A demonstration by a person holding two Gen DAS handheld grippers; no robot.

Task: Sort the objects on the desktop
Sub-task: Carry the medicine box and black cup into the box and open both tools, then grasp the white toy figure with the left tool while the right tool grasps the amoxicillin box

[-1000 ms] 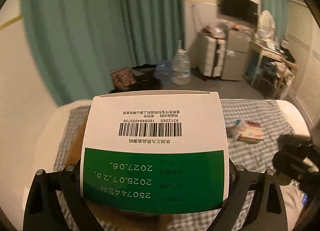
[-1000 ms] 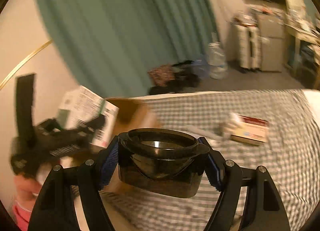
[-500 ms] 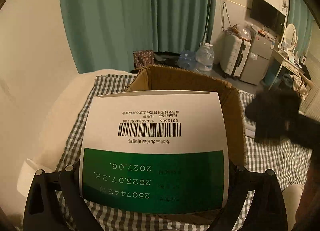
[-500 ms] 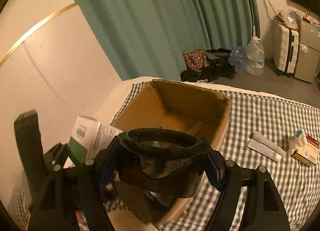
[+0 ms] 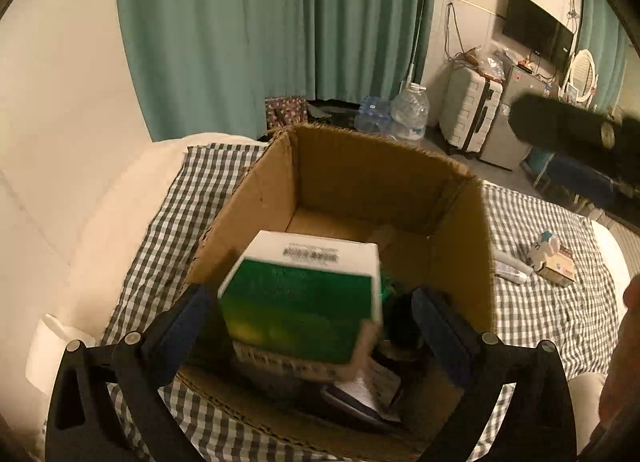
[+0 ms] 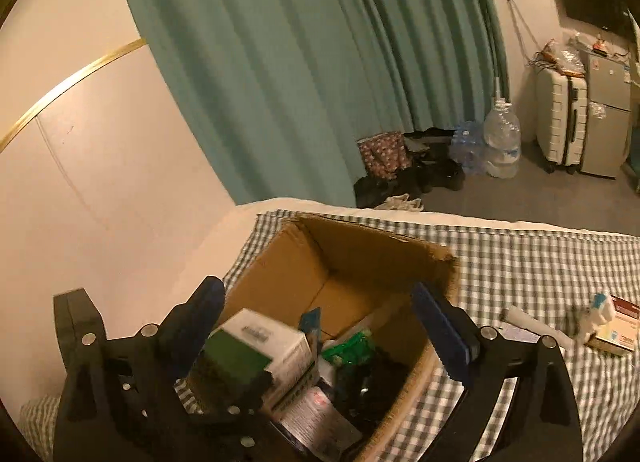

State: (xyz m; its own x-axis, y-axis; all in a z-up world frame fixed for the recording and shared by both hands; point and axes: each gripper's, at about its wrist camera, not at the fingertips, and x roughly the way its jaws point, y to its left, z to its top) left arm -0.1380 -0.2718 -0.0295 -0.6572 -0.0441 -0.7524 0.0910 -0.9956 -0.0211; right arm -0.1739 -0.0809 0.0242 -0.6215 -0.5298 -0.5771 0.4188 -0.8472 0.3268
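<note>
Tongs were spread wide on both sides: the left tongs [image 5: 312,326] had just been opened, and the green-and-white box [image 5: 304,302] was seen loose between the pads, untouched, over the cardboard carton [image 5: 360,178]. The right tongs [image 6: 316,326] had also just been opened, with nothing gripped, above the same carton. Farther off, a small box [image 6: 616,326] and a tube [image 6: 536,326] were left on the checked bedcover [image 6: 540,270].

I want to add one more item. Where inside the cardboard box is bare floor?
Bare floor lies only at the far wall of the cardboard box. The near half is crowded: the green-and-white box and other packets.
</note>
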